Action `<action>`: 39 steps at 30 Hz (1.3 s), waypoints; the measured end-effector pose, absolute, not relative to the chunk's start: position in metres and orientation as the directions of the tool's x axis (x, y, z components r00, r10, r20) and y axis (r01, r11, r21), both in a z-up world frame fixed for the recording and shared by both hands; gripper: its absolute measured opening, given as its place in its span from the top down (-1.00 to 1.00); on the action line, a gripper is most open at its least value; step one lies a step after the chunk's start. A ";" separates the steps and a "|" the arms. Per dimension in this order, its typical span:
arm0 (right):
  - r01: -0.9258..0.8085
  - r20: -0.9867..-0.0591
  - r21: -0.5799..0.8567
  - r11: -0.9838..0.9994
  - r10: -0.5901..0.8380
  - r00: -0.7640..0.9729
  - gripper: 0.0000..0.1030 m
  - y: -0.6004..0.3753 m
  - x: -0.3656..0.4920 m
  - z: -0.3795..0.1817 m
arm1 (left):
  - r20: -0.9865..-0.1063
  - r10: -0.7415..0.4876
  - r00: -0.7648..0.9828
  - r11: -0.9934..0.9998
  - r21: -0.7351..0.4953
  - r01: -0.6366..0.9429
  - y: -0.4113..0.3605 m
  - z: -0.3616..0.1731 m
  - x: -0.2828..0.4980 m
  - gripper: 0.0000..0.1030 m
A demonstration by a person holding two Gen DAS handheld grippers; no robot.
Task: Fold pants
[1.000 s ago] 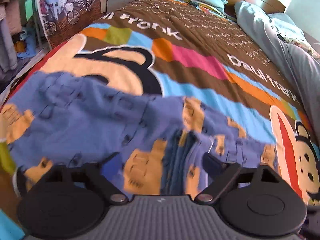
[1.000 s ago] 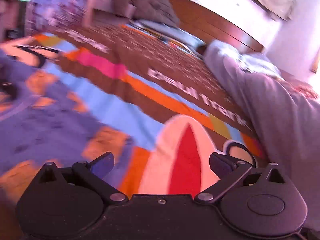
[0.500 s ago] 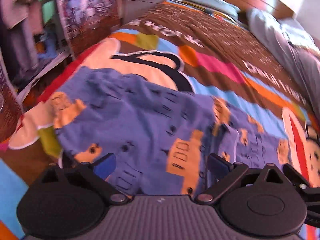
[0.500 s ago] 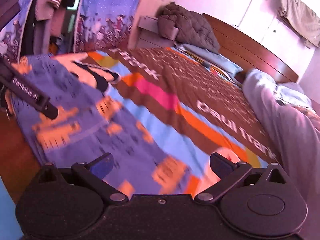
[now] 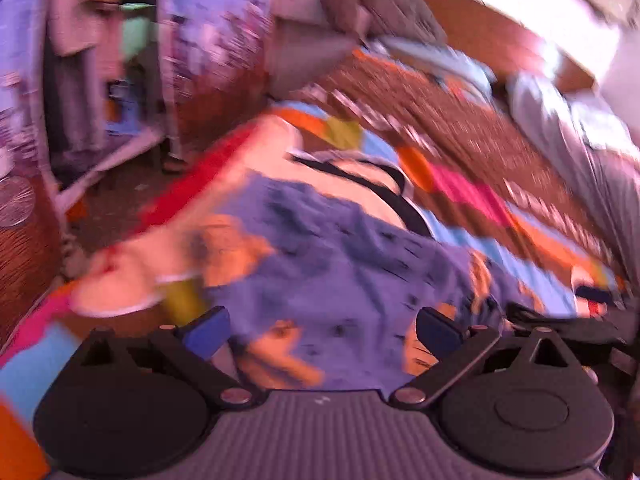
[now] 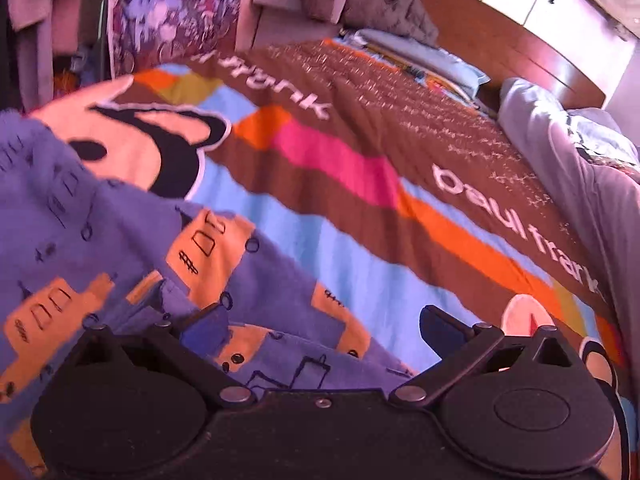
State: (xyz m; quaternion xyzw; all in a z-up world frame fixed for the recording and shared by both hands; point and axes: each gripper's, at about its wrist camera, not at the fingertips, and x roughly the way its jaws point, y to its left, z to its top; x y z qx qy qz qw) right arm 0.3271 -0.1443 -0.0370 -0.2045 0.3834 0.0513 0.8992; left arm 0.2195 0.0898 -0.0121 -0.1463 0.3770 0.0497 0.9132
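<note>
The pants (image 6: 120, 248), purple-blue with orange vehicle shapes, are spread on the bedspread (image 6: 360, 128) near the foot end of the bed, far from the wooden headboard (image 6: 500, 44). In the right wrist view they are seen lying over the cream and black cartoon face (image 6: 132, 140) printed on the bedspread, with part of that face left uncovered on the side toward the headboard. Folds and overlapping layers are visible in the fabric close to the camera.

The right gripper (image 6: 324, 328) is held low over the pants. Its jaws are spread wide; the blue pad (image 6: 204, 332) of one finger appears to be at a ridge of the cloth, though contact cannot be confirmed, and the other finger is seen over the blue stripe of the bedspread beside the pants. Nothing is pinched between them.

The left wrist view is heavily blurred. The left gripper (image 5: 320, 326) is also seen with its jaws spread apart, above the pants (image 5: 340, 272), and no cloth is caught between its pads. Part of a black device is visible at the right edge of this view, beside the pants.

A gray blanket (image 6: 580, 184) is bunched along the side of the bed, running away from the headboard. A dark quilted bundle (image 6: 372, 4) and a pale blue pillow (image 6: 432, 60) are placed against the headboard.
</note>
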 end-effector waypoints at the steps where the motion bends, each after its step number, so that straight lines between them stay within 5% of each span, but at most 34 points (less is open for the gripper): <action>1: -0.242 -0.703 -0.319 0.916 -0.057 0.709 -0.98 -0.146 0.321 -0.031 | -0.677 -0.017 0.736 0.938 -0.266 -0.223 0.100 -0.012 0.208 -0.97; 4: -0.231 -0.668 -0.264 0.937 -0.005 0.744 -0.98 -0.157 0.295 -0.008 | -0.640 -0.077 0.765 0.870 -0.418 -0.263 0.131 -0.019 0.193 -0.96; 9: -0.179 -0.638 -0.192 0.965 0.016 0.770 -0.98 -0.167 0.257 0.007 | -0.621 -0.079 0.780 0.741 -0.559 -0.371 0.168 -0.042 0.206 -0.51; 11: -0.190 -0.648 -0.164 0.968 0.039 0.761 -0.98 -0.167 0.247 0.004 | -0.593 -0.084 0.801 0.723 -0.589 -0.360 0.174 -0.045 0.207 -0.48; 15: -0.200 -0.660 -0.114 0.973 0.076 0.747 -0.98 -0.170 0.233 -0.012 | -0.482 -0.059 0.874 0.798 -0.549 -0.249 0.170 -0.034 0.213 -0.48; 19: -0.188 -0.646 -0.105 0.976 0.076 0.760 -0.98 -0.170 0.224 -0.021 | -0.511 -0.007 0.860 0.871 -0.425 -0.246 0.157 -0.034 0.229 -0.52; 23: -0.197 -0.664 -0.137 0.971 0.058 0.746 -0.98 -0.165 0.225 -0.029 | -0.599 -0.074 0.797 0.827 -0.484 -0.287 0.164 -0.052 0.243 -0.53; 29: -0.207 -0.698 -0.147 0.967 0.047 0.714 -0.98 -0.164 0.232 -0.039 | -0.567 -0.148 0.810 0.747 -0.601 -0.284 0.181 -0.066 0.241 -0.68; 31: -0.195 -0.706 -0.123 0.973 0.053 0.706 -0.98 -0.168 0.235 -0.041 | -0.576 -0.137 0.806 0.752 -0.590 -0.295 0.181 -0.067 0.241 -0.57; 33: -0.180 -0.715 -0.094 0.979 0.060 0.696 -0.98 -0.173 0.237 -0.042 | -0.591 -0.094 0.801 0.749 -0.572 -0.334 0.179 -0.067 0.238 0.04; 35: -0.168 -0.721 -0.071 0.983 0.066 0.690 -0.98 -0.177 0.239 -0.043 | -0.597 -0.101 0.796 0.750 -0.571 -0.333 0.179 -0.066 0.241 0.33; 39: -0.165 -0.719 -0.079 0.983 0.058 0.693 -0.98 -0.176 0.238 -0.043 | -0.593 -0.097 0.799 0.752 -0.570 -0.331 0.175 -0.064 0.243 0.67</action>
